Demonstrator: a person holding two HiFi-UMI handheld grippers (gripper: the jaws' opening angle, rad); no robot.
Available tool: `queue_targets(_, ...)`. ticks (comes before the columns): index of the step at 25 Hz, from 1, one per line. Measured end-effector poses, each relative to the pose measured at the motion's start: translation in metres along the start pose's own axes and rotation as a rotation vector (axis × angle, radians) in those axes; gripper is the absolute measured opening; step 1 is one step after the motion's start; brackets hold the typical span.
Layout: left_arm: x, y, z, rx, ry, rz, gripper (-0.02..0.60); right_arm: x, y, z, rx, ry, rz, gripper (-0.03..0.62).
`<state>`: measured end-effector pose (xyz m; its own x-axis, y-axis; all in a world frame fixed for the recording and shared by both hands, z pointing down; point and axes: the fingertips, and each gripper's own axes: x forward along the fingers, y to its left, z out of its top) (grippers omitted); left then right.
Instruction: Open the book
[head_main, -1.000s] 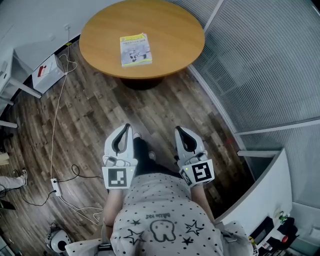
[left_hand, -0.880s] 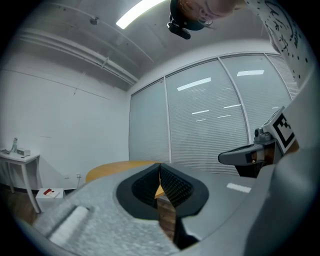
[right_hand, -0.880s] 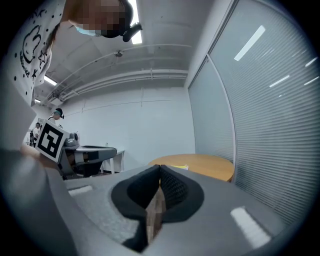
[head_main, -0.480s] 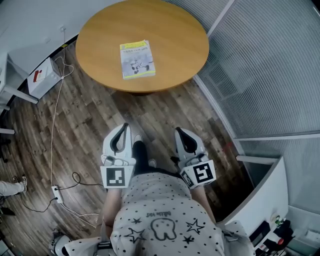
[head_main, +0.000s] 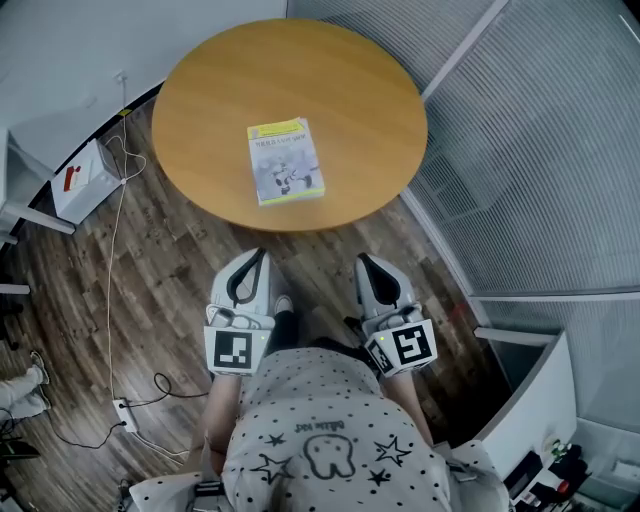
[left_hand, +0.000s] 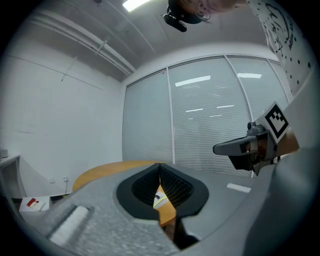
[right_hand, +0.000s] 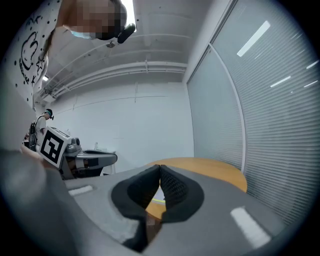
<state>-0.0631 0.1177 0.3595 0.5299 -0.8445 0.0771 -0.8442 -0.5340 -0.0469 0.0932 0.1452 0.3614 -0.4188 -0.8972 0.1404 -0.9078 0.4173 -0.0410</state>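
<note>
White-grey left gripper (head_main: 256, 258) clenched, empty, short of wooden table (head_main: 350, 90). Closed book (head_main: 286, 162) lay ahead near table's front edge, long axis running roughly away, nearer left. Right gripper (head_main: 366, 262) likewise clenched, empty.

book (head_main: 286, 161) closed, flat on round table (head_main: 370, 90) | left tool (head_main: 261, 254), right tool (head_main: 363, 259) near table edge

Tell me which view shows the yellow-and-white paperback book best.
The head view: the yellow-and-white paperback book lies closed and whole on the round wooden table. Both gripper views show only a thin sliver of it beyond their shut fingers.
</note>
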Motion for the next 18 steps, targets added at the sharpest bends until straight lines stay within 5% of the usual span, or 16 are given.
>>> queue_targets(18,0.061,0.043,-0.012,-0.092,0.032,0.020,0.009,0.059,-0.050,-0.002,0.047,0.022,-0.053,0.003)
